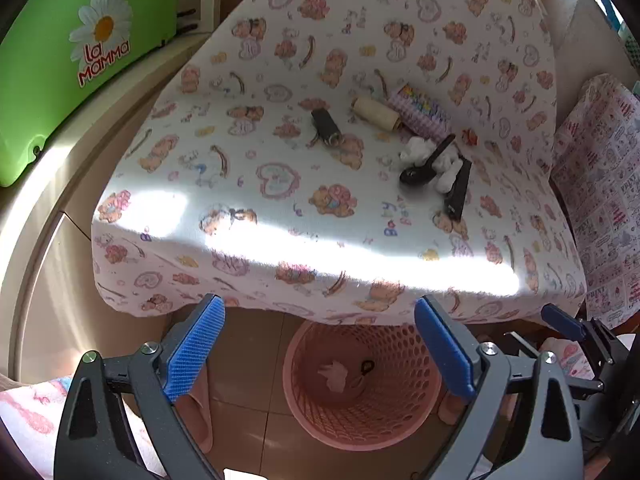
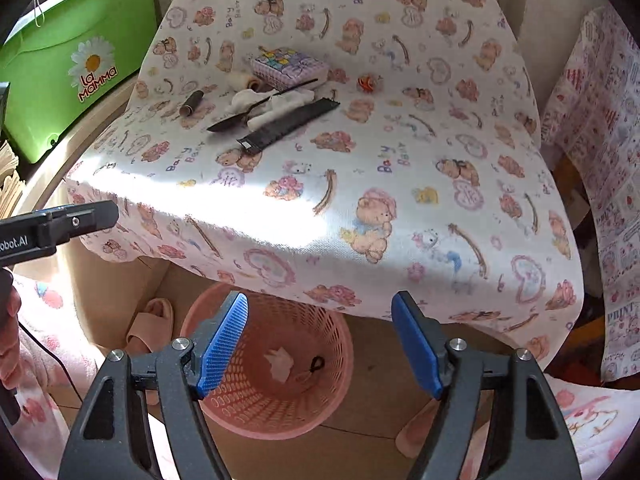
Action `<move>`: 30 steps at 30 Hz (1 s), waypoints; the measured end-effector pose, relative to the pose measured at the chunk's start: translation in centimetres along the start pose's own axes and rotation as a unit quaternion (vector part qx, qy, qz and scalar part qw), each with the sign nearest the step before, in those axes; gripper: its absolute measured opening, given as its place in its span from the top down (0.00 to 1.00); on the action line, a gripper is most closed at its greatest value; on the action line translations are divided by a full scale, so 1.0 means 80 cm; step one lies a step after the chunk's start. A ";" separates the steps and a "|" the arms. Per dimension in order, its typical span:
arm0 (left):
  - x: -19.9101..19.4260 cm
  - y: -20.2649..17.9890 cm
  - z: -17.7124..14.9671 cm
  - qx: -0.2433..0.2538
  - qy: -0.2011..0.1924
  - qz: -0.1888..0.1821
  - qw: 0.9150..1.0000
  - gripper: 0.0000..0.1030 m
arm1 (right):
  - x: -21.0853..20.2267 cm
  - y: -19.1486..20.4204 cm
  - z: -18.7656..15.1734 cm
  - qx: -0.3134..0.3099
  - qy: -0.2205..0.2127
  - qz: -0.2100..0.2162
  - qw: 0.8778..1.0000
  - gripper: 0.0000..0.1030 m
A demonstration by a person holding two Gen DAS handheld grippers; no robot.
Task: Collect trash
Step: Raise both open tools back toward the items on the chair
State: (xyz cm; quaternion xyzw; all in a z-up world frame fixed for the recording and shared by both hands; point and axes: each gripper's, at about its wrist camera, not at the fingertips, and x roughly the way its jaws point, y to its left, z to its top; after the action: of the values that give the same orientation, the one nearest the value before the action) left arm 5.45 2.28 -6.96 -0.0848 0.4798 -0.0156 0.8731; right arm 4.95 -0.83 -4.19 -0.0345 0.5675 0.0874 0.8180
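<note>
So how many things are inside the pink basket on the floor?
2: a crumpled white tissue near the middle of the pink perforated plastic basket, and a small black loop-shaped thing beside it. More could be hidden below the rim.

Basket (image 1: 360, 420): far rim tucked under the tablecloth (image 1: 320, 200) overhang, beyond the fingertips.
Small dark loop (image 2: 316, 364) in basket: too small to identify.
Green tub (image 2: 80, 60): cut off, upper left of the gripper.

Both wrist views angled steeply down, sharing table (image 1: 280, 184) edge, basket (image 2: 240, 412)
</note>
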 end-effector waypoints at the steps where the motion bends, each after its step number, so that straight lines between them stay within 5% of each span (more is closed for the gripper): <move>1: -0.005 -0.001 0.001 -0.001 -0.011 -0.002 1.000 0.03 | -0.003 0.001 0.002 -0.003 -0.007 0.003 1.000 0.26; 5: -0.017 -0.004 0.006 0.010 -0.046 0.012 0.999 0.01 | -0.021 0.001 0.005 -0.010 -0.043 -0.003 0.999 0.14; 13: -0.062 -0.012 0.013 0.044 -0.150 0.039 0.987 0.01 | -0.038 -0.012 0.018 0.000 -0.092 -0.026 0.995 0.13; 15: -0.054 -0.014 0.024 0.064 -0.147 0.090 0.983 0.01 | -0.043 -0.013 0.029 -0.011 -0.106 -0.025 0.994 0.13; 18: -0.043 -0.005 0.046 0.071 -0.113 0.057 0.989 0.07 | -0.046 -0.019 0.048 -0.020 -0.116 -0.004 0.993 0.14; 20: -0.056 -0.002 0.060 0.053 -0.138 0.057 0.987 0.07 | -0.052 -0.025 0.062 -0.024 -0.120 0.008 0.993 0.14; 27: -0.089 -0.010 0.119 0.060 -0.192 0.093 0.975 0.11 | -0.070 -0.033 0.108 -0.074 -0.154 -0.017 0.985 0.50; 30: -0.081 -0.006 0.124 0.063 -0.202 0.099 0.972 0.16 | -0.063 -0.042 0.119 -0.055 -0.148 0.000 0.987 0.56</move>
State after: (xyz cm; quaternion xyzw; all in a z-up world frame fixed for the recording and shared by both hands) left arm 10.34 3.80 3.72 0.0170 0.2975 0.0582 0.9528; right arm 12.61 -3.18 3.75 -0.0666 0.4340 0.1226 0.8900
